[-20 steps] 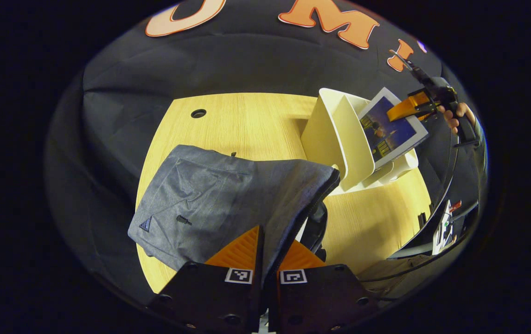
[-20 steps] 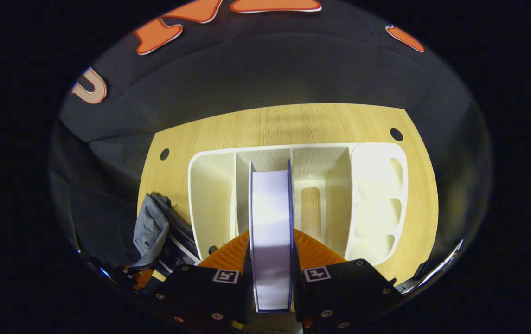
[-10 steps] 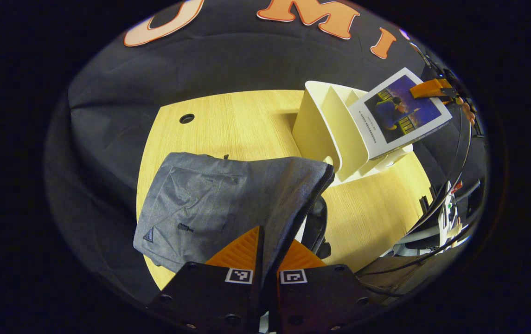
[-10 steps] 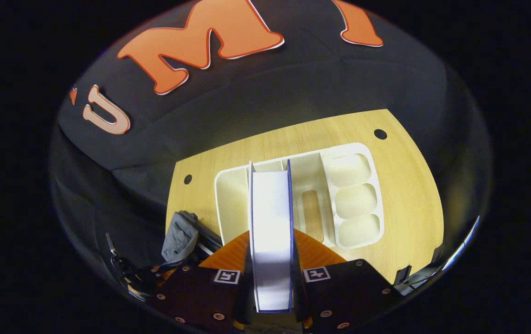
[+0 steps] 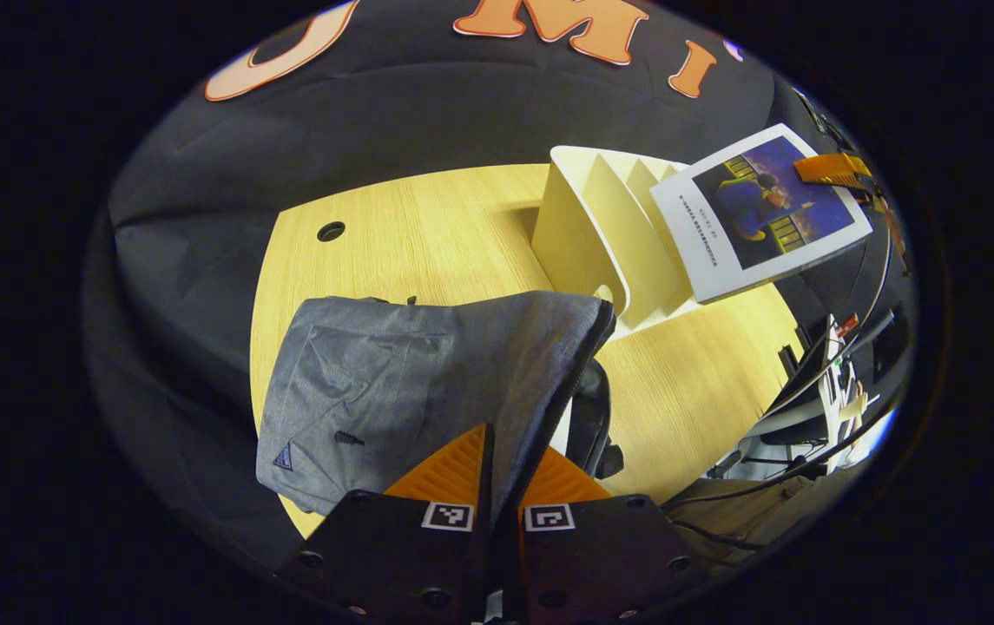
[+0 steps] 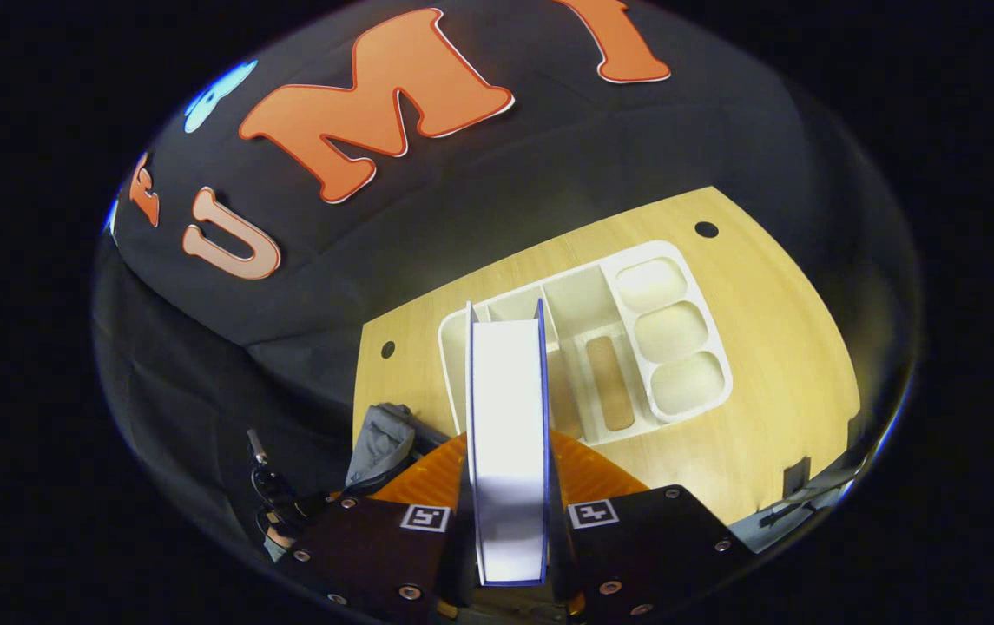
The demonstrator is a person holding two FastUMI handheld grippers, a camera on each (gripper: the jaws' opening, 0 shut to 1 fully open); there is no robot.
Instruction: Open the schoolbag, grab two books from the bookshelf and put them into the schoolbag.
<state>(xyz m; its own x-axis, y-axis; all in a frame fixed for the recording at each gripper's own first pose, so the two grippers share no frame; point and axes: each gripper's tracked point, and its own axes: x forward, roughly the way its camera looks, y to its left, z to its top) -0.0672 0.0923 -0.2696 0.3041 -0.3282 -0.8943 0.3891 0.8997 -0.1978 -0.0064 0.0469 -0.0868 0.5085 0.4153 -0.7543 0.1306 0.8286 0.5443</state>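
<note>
Left gripper view, nearest first: the left gripper (image 5: pixel 497 469) has its 2 orange fingers pinched on the upper edge of the grey schoolbag (image 5: pixel 427 382), holding the fabric flap up so the dark zip edge runs off toward the upper right. Beside that edge, a black strap (image 5: pixel 592 417) hangs over the wooden table (image 5: pixel 410 226). The bag lies on the near-left part of the table.

Farther back, the white bookshelf (image 5: pixel 588 230) stands on the table, its dividers visible; I cannot tell whether any book is in its slots. Above and to the right of it, well clear of the slots, a book (image 5: pixel 757 208) with a blue picture cover hangs in the air, tilted, an orange finger (image 5: pixel 835 167) on its far corner.

Right gripper view: the right gripper (image 6: pixel 507 473) is clamped on the book (image 6: pixel 507 417), seen edge-on with white pages between 2 blue covers, both fingers pressing its sides. Below it sit the bookshelf (image 6: pixel 583 299) with 3 rounded tray pockets, and the schoolbag (image 6: pixel 379 438) at lower left. The left gripper (image 6: pixel 275 508) shows there, small and dark.
</note>
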